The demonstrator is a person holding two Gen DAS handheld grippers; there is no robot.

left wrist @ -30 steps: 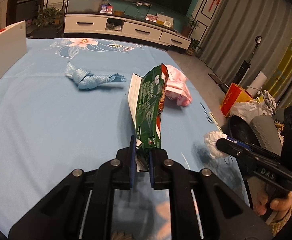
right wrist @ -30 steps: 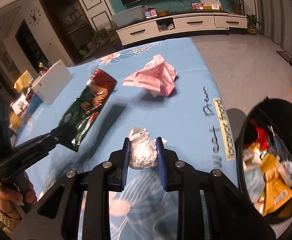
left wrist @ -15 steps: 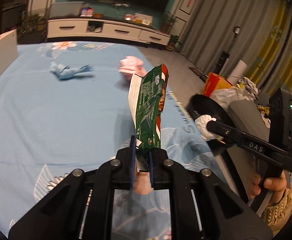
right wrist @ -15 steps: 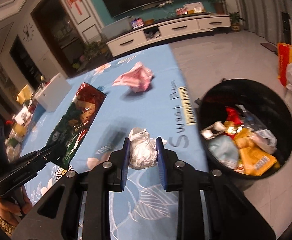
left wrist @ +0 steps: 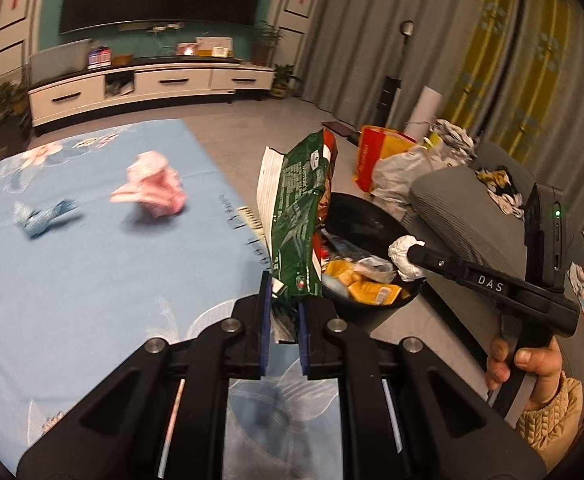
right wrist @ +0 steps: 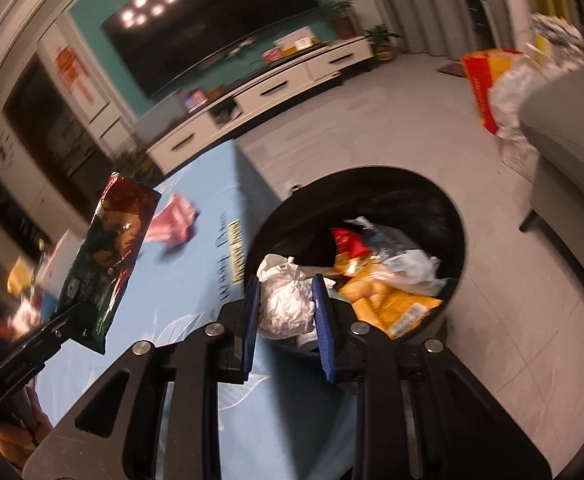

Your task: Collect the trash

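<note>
Left gripper (left wrist: 283, 307): clamped on the bottom edge of the green snack bag (left wrist: 298, 216), held upright at the blue tablecloth's (left wrist: 92, 280) edge, beside the black trash bin (right wrist: 448, 216).
Right gripper (right wrist: 286, 312): pinching a crumpled white paper ball (right wrist: 288, 306) over the bin's near rim (bin already holding wrappers).
On cloth: pink wrapper (left wrist: 152, 190), blue wrapper (left wrist: 42, 216), well apart from both grippers.

Motion blur smears the pink wrapper (left wrist: 150, 188) and blue scrap (left wrist: 42, 216).
</note>
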